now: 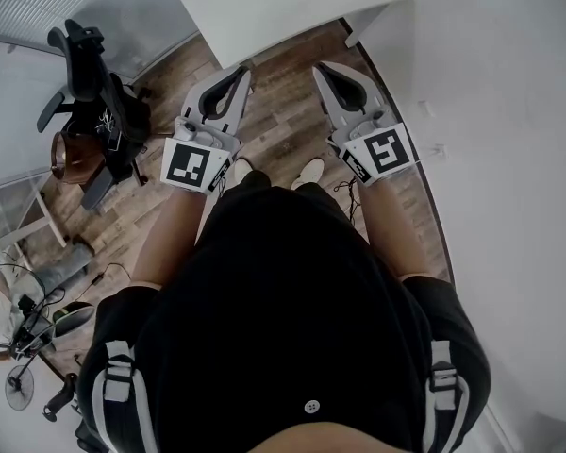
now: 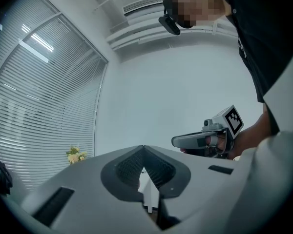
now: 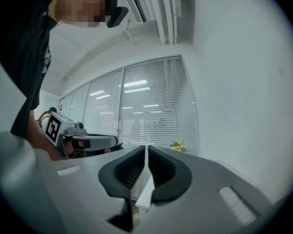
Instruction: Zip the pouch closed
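Note:
No pouch shows in any view. In the head view I hold both grippers level in front of my body, above the wooden floor and short of the white table (image 1: 283, 12). The left gripper (image 1: 242, 72) is shut with nothing between its jaws; its own view shows the black pads (image 2: 132, 167) meeting at the tip. The right gripper (image 1: 319, 68) is likewise shut and empty, pads (image 3: 162, 168) pressed together. Each gripper view also catches the other gripper from the side: the right gripper (image 2: 176, 141) and the left gripper (image 3: 118, 141).
A black office chair (image 1: 90, 83) stands at the left on the wood floor (image 1: 274, 121). A small fan (image 1: 19, 385) and cables lie at the lower left. A white wall (image 1: 509, 111) runs along the right. Yellow flowers (image 2: 74, 154) sit by the blinds.

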Motion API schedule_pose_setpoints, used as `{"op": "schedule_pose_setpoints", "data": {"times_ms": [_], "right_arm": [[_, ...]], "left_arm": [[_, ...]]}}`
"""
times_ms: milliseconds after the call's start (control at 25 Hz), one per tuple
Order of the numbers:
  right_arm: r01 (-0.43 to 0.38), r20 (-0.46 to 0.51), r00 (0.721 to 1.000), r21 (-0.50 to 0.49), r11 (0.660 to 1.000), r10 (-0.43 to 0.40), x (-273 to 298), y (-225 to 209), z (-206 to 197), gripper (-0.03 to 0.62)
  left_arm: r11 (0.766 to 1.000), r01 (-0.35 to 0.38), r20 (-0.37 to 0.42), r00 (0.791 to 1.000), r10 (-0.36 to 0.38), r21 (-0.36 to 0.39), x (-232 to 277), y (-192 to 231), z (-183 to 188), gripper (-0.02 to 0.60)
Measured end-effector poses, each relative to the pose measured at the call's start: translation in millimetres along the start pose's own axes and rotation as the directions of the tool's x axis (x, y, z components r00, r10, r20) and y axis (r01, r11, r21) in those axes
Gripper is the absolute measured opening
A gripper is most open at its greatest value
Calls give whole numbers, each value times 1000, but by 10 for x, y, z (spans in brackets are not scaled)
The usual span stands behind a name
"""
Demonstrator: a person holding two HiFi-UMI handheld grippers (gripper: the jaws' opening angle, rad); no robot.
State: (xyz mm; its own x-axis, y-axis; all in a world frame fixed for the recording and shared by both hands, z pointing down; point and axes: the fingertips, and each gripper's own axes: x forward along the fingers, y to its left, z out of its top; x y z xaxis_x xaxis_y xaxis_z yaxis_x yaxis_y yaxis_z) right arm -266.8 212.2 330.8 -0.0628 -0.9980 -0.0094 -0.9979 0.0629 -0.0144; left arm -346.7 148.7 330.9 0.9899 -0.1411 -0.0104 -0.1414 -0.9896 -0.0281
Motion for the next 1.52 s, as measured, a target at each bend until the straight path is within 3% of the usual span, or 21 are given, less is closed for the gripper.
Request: {"op": "schedule_pose_setpoints", "data": {"times_ms": [80,200,440,600,720,1200,1520], "right_arm": [[-9,-6,1000,-1,1000,9,-15,19,7,90],[-23,-22,999,5,1000,23,-5,34,17,126],[-43,-29,999,4,999,43,-35,51,-16,207],[-32,-29,999,-2,999,32,-77,22,-2,261],[-20,-24,1000,-4,1000,20,-101,-31,13,287],[-14,6,1000,15,1000,14,-678,-475,-15,308],[-59,-7,998,17,998,60,-959,-892,-70,308]], "left_arm": [[1000,-2,5,1000,2,2,-17,-31,23,0],[1000,-6,14,1000,6,0,-31,-27,59,2],[1000,0,3,1000,0,-7,-35,-39,2,134],[1000,-4,-7,1000,4,-18,-40,-51,-12,257],[1000,0,-7,1000,0,-30,-25,-56,-24,296],[1000,3,-21,1000,-3,-11,400,-685,-23,316],[999,-44,-49,998,44,-7,802,-1014,-60,315]]}}
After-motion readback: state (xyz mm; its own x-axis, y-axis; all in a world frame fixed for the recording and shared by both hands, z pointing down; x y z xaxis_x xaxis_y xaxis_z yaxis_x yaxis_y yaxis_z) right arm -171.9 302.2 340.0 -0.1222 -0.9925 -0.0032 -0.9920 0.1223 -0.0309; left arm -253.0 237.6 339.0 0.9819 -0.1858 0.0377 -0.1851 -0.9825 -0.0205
